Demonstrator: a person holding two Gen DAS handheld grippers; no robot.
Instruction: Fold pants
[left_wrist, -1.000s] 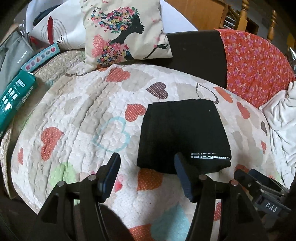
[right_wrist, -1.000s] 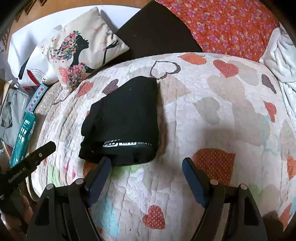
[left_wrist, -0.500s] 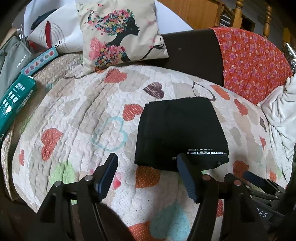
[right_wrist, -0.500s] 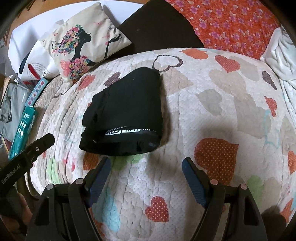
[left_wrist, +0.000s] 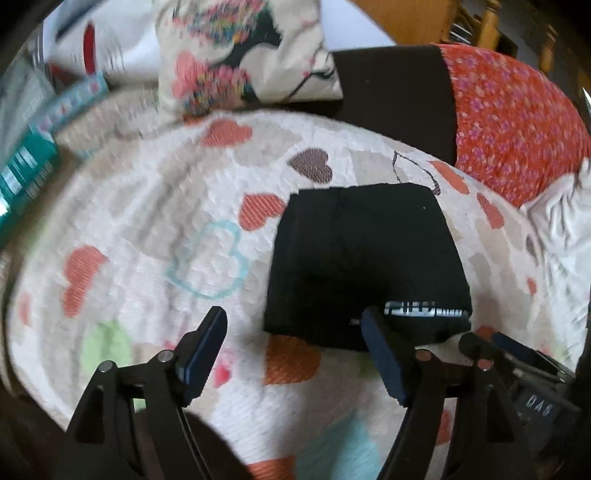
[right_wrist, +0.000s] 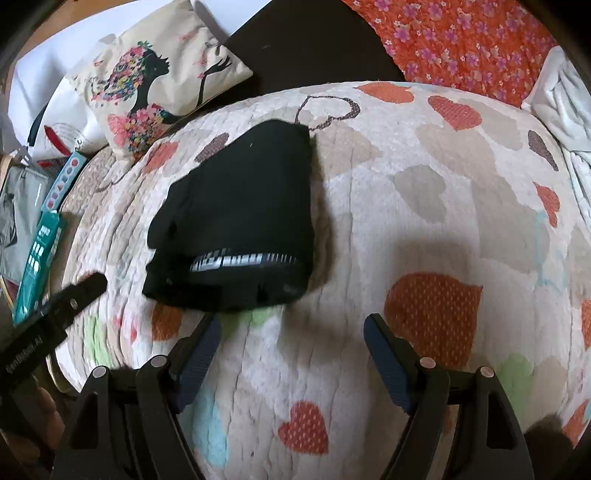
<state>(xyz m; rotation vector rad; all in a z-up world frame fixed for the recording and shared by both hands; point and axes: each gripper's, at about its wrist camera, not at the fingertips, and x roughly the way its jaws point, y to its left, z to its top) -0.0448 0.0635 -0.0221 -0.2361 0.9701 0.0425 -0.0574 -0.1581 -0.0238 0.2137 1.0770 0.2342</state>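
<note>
Heart-print quilt: folded pants at frame centre, unmoved; your left gripper and right gripper, fingers released, have backed off; folding looks complete.

Soft daylight; heavy fisheye bending and dark corners. Left wrist view smears with motion blur far left of the left gripper.

black pants lie folded into a compact rectangle, white-lettered band showing.
</note>
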